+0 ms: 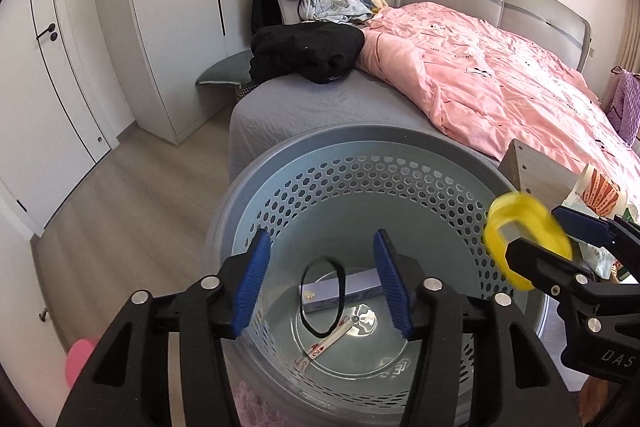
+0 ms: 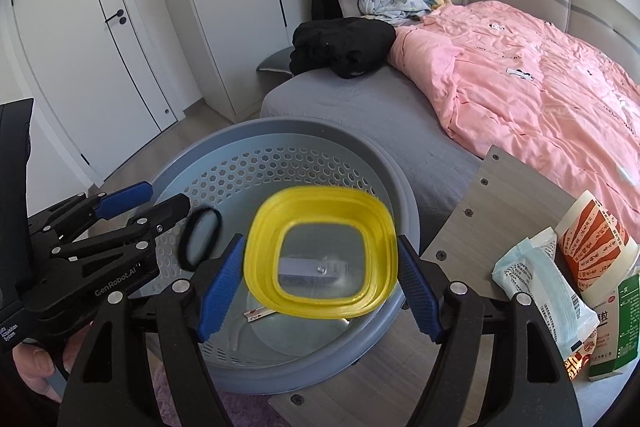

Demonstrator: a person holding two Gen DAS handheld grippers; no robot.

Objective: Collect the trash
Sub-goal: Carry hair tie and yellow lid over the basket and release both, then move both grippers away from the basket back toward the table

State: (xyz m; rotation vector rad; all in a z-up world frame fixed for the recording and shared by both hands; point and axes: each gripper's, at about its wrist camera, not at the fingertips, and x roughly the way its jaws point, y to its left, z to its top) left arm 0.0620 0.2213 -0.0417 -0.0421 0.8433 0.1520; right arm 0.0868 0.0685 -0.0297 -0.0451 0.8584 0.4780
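Over the perforated grey basket (image 2: pixel 288 163), the right gripper (image 2: pixel 320 287) has its jaws apart, and the yellow plastic lid (image 2: pixel 320 307) sits blurred between them, seemingly loose and dropping rather than pinched. The left gripper (image 1: pixel 318 283) also stands with jaws apart and empty above the basket, where a black hair band (image 1: pixel 322 301) is blurred in the air above a slim box (image 1: pixel 352 287) on the bottom. The lid looks light, thin and fairly stiff, probably slick, so it is best pinched across opposite rim edges; the soft band is easiest hooked anywhere along its loop.
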